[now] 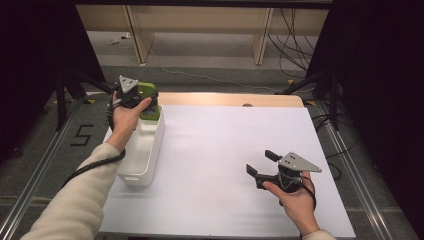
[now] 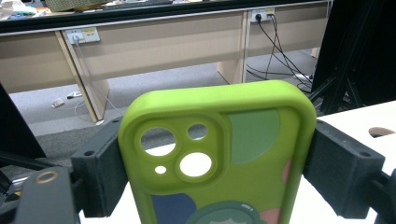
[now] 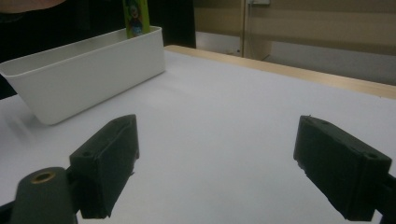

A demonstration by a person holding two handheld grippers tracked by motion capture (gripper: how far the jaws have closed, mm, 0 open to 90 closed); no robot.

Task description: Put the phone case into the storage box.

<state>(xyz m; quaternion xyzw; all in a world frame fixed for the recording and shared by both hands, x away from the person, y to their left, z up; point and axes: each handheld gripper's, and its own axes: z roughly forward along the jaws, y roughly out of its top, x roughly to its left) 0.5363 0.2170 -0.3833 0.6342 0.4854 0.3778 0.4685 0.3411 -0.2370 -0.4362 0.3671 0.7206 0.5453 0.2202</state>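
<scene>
A green phone case with camera cut-outs and a cartoon print stands upright between the jaws of my left gripper, which is shut on its two sides. In the high view the left gripper holds the green phone case over the far end of a white bin. My right gripper rests low over the white table at the front right, open with nothing between its jaws. The right gripper looks toward the white bin and the green phone case above its far end.
The white table sheet spreads between bin and right hand, with a wooden strip along its far edge. Beyond the table are wooden bench legs, floor cables and dark stands on either side.
</scene>
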